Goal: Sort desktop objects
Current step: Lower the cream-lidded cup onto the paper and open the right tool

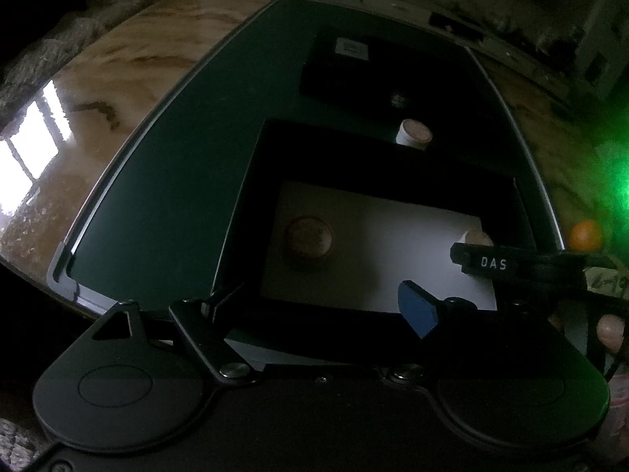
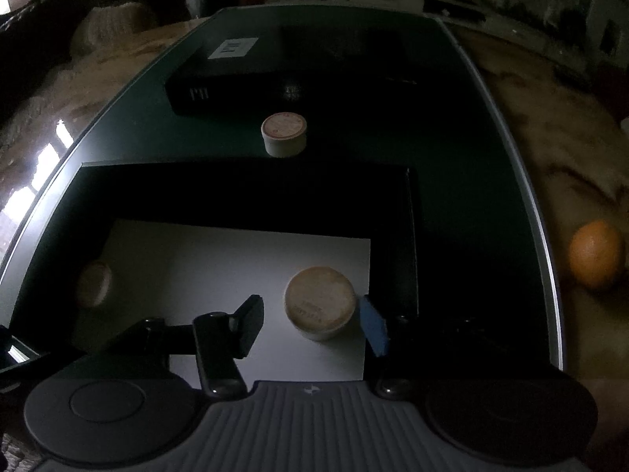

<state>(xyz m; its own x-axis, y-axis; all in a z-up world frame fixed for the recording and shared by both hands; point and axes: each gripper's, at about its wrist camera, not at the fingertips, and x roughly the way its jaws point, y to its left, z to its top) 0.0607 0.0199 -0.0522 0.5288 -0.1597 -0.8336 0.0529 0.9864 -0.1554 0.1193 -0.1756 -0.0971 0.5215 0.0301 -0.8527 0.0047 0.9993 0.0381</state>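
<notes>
Right claw (image 2: 310, 324) released, jaws apart around a round tan tub (image 2: 319, 302): flat lid with faint print, standing upright on the box's white floor (image 2: 220, 259), blue pad just beside it. My left claw (image 1: 314, 306) hangs open, empty.

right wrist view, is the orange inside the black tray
No, the orange lies on the marble table, outside the green mat and black tray.

You can read "DAS" in white letters on the black finger of the right claw (image 1: 481, 263); print on the box label (image 2: 232, 48) and round tins stays illegible.
</notes>
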